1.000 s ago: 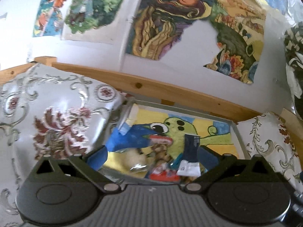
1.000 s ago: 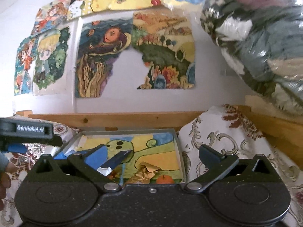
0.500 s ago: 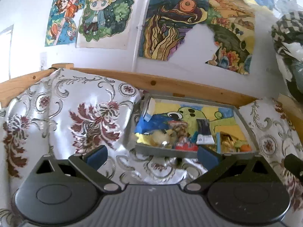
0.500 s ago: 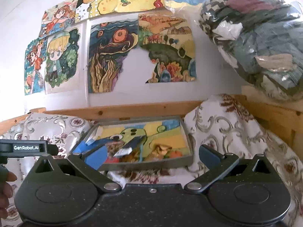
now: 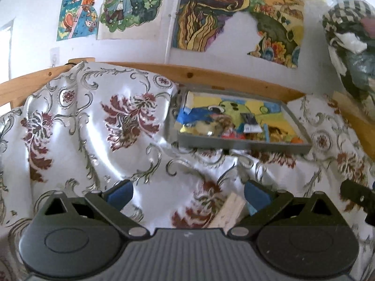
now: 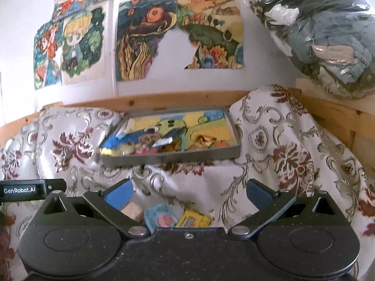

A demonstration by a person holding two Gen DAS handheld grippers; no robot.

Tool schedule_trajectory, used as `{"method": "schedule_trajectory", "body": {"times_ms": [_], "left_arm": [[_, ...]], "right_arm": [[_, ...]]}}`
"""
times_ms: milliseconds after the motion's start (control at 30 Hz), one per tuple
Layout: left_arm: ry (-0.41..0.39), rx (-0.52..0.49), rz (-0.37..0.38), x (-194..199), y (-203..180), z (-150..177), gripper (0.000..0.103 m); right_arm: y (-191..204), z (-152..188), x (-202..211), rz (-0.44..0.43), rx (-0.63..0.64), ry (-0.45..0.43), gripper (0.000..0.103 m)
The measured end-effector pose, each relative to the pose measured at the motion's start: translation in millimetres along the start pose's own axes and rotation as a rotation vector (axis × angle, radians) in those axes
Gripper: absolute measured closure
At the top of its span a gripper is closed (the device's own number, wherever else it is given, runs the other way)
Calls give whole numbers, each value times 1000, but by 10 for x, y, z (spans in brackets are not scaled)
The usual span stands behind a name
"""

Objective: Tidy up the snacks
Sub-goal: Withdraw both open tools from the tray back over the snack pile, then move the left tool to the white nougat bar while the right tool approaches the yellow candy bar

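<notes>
A grey tray [image 5: 243, 143] [image 6: 173, 158] with a cartoon-painted floor rests tilted against the wooden back rail and holds several snack packets, among them a blue one [image 5: 194, 117] [image 6: 112, 143]. My left gripper [image 5: 187, 193] hangs open over the floral cloth, well short of the tray. A pale wafer packet [image 5: 229, 213] lies by its right finger. My right gripper [image 6: 188, 190] is open too. Below it lie a pale block [image 6: 132, 210], a light-blue packet [image 6: 160, 217] and a yellow packet [image 6: 193, 220]. Neither gripper holds anything.
A shiny floral cloth [image 5: 93, 128] [image 6: 281, 145] covers the surface in folds. A wooden rail [image 5: 222, 77] runs behind, under a wall of paintings. A plastic bag of clothes [image 6: 323, 35] sits on a ledge at the right. The left gripper's body [image 6: 30, 190] shows at the right wrist view's left edge.
Both grippers have pulled back and away from the tray, which now looks smaller and farther. Loose packets on the cloth have come into view beneath the fingers.
</notes>
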State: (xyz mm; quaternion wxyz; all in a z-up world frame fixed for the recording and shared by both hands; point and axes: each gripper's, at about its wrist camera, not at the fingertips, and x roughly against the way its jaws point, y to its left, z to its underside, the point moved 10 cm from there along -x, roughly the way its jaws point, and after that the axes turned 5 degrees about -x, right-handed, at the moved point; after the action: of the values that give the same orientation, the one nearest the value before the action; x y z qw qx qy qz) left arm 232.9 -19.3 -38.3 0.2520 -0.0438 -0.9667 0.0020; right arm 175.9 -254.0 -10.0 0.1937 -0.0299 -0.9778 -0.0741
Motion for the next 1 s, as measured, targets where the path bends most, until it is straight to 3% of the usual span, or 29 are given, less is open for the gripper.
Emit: {"method": "schedule_trajectory", "body": {"times_ms": [667,1000], "left_arm": [[222,-115,-52,-111,102,629,0],[294,-131,-43,-228,84,760,0]], "right_arm": [[-17,596,-183,81,-17,302,1],[-11,736,-306,83,-26,393,1]]}}
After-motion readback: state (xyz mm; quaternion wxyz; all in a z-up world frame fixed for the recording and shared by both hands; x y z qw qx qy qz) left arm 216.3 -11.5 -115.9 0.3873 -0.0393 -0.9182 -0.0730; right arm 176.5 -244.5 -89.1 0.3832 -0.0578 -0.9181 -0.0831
